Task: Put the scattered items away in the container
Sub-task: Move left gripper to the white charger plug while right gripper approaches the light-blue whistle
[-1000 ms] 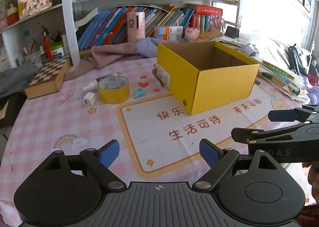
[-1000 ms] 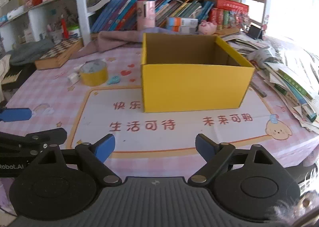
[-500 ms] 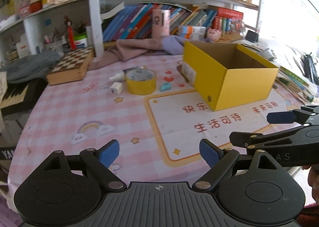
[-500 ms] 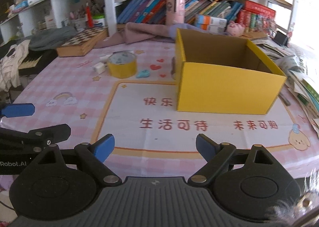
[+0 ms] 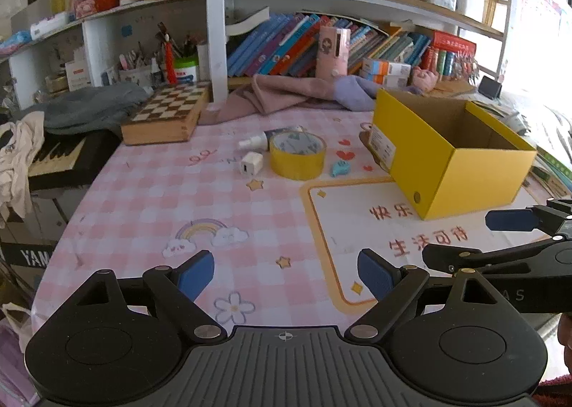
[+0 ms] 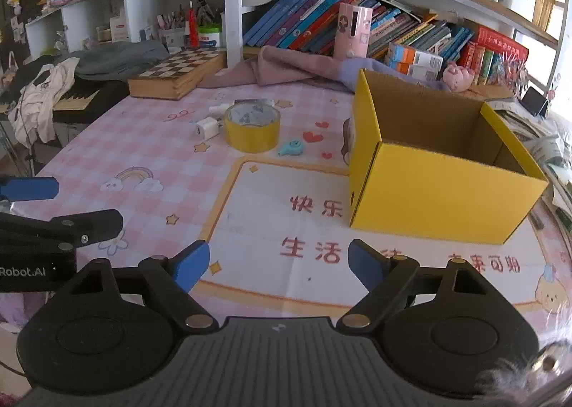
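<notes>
An open yellow cardboard box (image 5: 461,171) (image 6: 439,189) stands on the pink checked tablecloth. Left of it lie a yellow tape roll (image 5: 297,156) (image 6: 252,128), a white charger plug (image 5: 251,163) (image 6: 207,128), a small white bottle (image 5: 254,141) (image 6: 218,108) and a small teal trinket (image 5: 339,168) (image 6: 291,147). My left gripper (image 5: 286,273) hovers over the near table edge, open and holding nothing. My right gripper (image 6: 279,264) is beside it, its jaws closing slightly with nothing between them. Each gripper shows at the edge of the other's view.
A wooden chessboard box (image 5: 168,113) and crumpled pink and lilac cloth (image 5: 286,96) lie at the table's back. Bookshelves (image 5: 304,45) rise behind. A keyboard (image 5: 53,156) with clothes sits left of the table. Papers and books pile up at the right (image 6: 550,142).
Both views have swung left, so the box has shifted rightward and the tape roll and small items sit more central. The right gripper's fingers stand slightly narrower than before.
</notes>
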### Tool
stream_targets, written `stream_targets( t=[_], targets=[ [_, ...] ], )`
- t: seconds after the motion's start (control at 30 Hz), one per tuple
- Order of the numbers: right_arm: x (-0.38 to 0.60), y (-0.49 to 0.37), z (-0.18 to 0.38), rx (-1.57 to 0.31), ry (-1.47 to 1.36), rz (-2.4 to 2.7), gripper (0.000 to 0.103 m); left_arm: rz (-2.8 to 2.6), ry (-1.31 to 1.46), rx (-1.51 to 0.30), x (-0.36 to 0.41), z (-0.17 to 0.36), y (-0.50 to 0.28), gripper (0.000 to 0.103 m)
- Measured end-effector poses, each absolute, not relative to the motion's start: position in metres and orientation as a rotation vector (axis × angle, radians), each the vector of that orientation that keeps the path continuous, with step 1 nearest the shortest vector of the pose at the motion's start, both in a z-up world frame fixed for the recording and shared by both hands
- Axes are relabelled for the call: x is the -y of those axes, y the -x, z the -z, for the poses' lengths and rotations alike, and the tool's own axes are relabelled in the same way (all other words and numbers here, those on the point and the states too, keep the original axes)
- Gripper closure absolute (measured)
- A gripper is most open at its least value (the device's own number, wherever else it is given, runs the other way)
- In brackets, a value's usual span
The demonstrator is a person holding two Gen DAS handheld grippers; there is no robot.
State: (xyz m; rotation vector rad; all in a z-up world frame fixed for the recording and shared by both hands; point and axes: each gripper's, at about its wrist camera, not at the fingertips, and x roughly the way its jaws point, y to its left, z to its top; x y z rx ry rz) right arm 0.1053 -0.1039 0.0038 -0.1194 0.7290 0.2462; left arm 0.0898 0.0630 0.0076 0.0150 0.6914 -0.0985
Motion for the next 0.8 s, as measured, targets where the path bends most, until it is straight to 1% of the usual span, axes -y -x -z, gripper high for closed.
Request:
stream_targets(
  t=[0.03,0.17,0.33,0.67,0.8],
  targets=[
    [0.104,-0.108,-0.004,-0.726,0.120,-0.247,0.026,0.097,-0.015,-0.688,-0.063,-0.008,-0.092,0.013],
    [0.104,-0.123,-0.005,-0.713,0.120,-0.251,0.029,0.087,-0.016,-0.674,-0.064,-0.010,-0.104,0.013],
    [0.099,-0.149,-0.006,-0.706,0.132,-0.271,0.029,0.070,-0.011,-0.682,-0.066,-0.008,-0.124,0.013],
    [0.088,-0.200,0.007,-0.753,0.174,-0.324,0.029,0.023,0.019,-0.698,-0.073,-0.003,-0.169,0.014],
    [0.083,-0.216,0.011,-0.735,0.196,-0.338,0.029,0.011,0.009,-0.708,-0.076,0.000,-0.191,0.014]
  ],
)
